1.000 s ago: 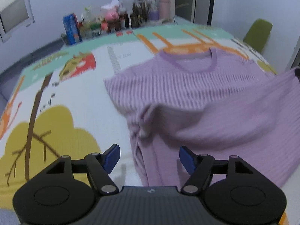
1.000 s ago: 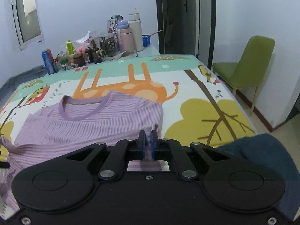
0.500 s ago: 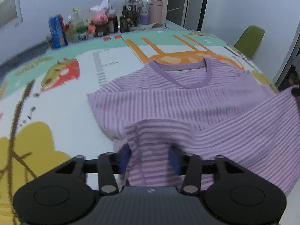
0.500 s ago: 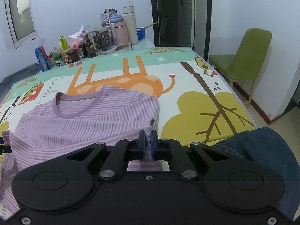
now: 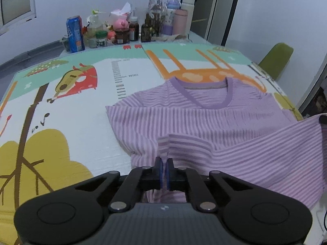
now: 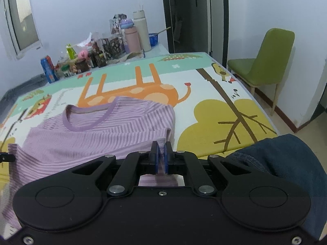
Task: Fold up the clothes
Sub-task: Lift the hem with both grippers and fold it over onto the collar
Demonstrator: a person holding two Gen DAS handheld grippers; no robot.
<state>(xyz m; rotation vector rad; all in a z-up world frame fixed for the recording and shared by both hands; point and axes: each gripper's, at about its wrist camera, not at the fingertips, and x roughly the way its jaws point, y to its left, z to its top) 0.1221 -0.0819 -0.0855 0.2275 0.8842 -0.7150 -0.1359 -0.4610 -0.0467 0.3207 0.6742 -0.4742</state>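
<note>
A purple striped T-shirt [image 5: 204, 118] lies on the cartoon-printed play mat [image 5: 81, 122], neckline toward the far side. Its near hem is lifted off the mat and stretched between both grippers. My left gripper [image 5: 164, 163] is shut on the hem's left corner, a pinch of fabric standing up between its blue pads. In the right wrist view the same T-shirt [image 6: 92, 134] spreads to the left, and my right gripper [image 6: 161, 149] is shut on the hem's right corner. The left gripper's tip [image 6: 6, 158] shows at the left edge.
Bottles, jars and a blue can [image 5: 74, 33] crowd the mat's far edge. A green chair [image 6: 263, 65] stands to the right beside the table. A dark blue garment [image 6: 286, 163] lies at the near right corner. A dark doorway is behind.
The left gripper moved forward onto the hem and went from open to shut on it, then lifted. The right gripper kept its hold and the shirt drew slightly taut.
</note>
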